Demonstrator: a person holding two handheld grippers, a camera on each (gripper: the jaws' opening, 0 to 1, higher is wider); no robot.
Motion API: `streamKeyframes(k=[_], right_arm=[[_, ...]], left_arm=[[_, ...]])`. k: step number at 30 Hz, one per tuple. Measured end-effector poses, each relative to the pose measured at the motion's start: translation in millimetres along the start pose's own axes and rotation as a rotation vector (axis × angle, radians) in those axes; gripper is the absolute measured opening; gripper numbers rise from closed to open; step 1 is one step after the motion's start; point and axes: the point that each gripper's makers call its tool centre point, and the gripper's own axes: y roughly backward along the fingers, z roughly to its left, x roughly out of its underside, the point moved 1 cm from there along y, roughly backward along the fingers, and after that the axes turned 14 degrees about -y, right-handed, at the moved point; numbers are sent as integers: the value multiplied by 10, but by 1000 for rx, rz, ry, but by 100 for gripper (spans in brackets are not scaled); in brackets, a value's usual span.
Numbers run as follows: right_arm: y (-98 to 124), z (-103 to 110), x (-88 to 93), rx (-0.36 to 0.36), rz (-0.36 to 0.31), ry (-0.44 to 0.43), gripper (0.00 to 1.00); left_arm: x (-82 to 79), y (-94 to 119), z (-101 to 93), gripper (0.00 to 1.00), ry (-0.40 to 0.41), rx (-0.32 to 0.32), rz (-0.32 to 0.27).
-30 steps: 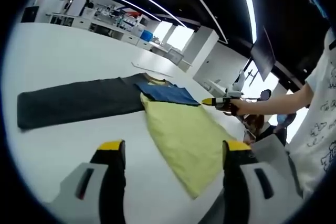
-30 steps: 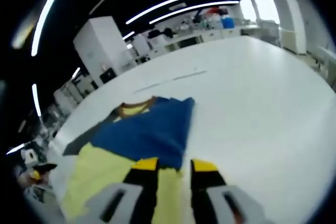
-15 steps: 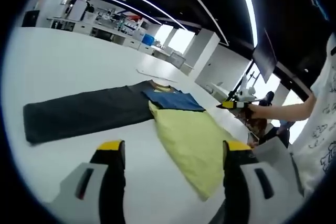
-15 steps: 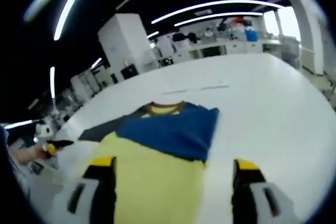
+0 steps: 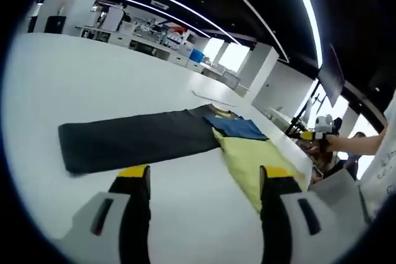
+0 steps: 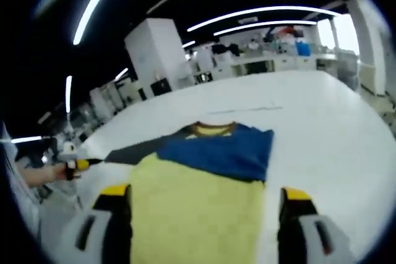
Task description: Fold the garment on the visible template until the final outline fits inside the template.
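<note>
The garment (image 5: 204,143) lies flat on the white bench (image 5: 93,85) — one dark sleeve stretched out toward the left, the yellow-and-blue body (image 6: 198,190) toward the near right edge, presumably spread for folding. The left gripper (image 5: 201,180) hovers with its jaws wide apart, holding nothing; the sleeve lies just beyond them. The right gripper (image 6: 201,199) is likewise spread and empty — the yellow panel sits between its jaws, though contact can't be judged.

garment (image 5: 185,141) flat on table (image 5: 93,85)
</note>
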Motion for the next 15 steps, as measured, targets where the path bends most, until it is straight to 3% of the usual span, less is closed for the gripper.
streamKeyframes(k=[3,5,7,15], right_arm=[[61,13,20,-6,-5,-9,100],[127,40,51,1,-3,-3,100],[165,35,84,10,0,-5,100],[374,108,282,32,-15,-46,100]], left_arm=[[32,34,168,68,26,-56,-5],[49,46,205,68,26,-59,-10],[115,61,314,69,28,-99,14],[104,232,733,66,45,-239,-10]])
